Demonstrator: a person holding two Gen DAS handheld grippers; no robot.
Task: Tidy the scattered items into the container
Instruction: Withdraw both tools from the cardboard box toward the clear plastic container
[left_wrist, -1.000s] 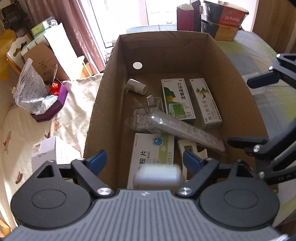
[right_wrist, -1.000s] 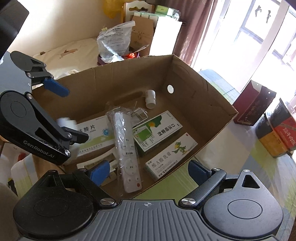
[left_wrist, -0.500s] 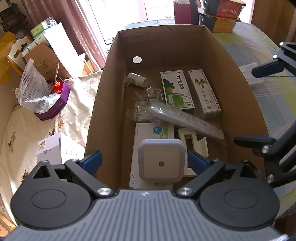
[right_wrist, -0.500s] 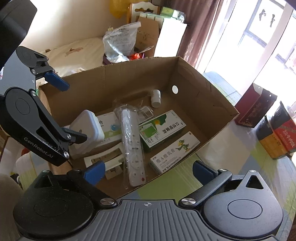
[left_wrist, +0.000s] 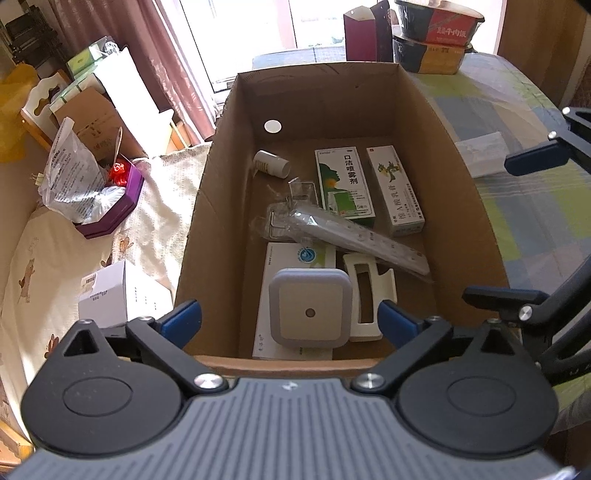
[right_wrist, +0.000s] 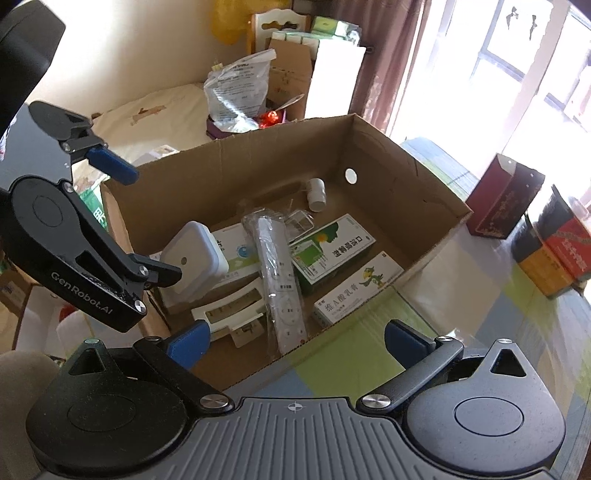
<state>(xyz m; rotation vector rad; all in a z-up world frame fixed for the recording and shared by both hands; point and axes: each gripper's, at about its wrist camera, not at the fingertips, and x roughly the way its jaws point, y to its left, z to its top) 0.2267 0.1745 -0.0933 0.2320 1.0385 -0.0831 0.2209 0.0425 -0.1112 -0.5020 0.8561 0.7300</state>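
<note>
Square white device in box; both jaws apart.
The square white device (left_wrist: 309, 308) lay on a carton at the cardboard box's (left_wrist: 458, 177) near edge. Left gripper (left_wrist: 288, 320) and right gripper (right_wrist: 295, 341) empty; withdraw upward, clear of the rim.

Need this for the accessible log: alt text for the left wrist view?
Open left tongs hover over a cardboard box, above a square white night light lying free on a flat white medicine box. Further in lie a bagged remote, two green medicine boxes and a small white bottle.
</note>
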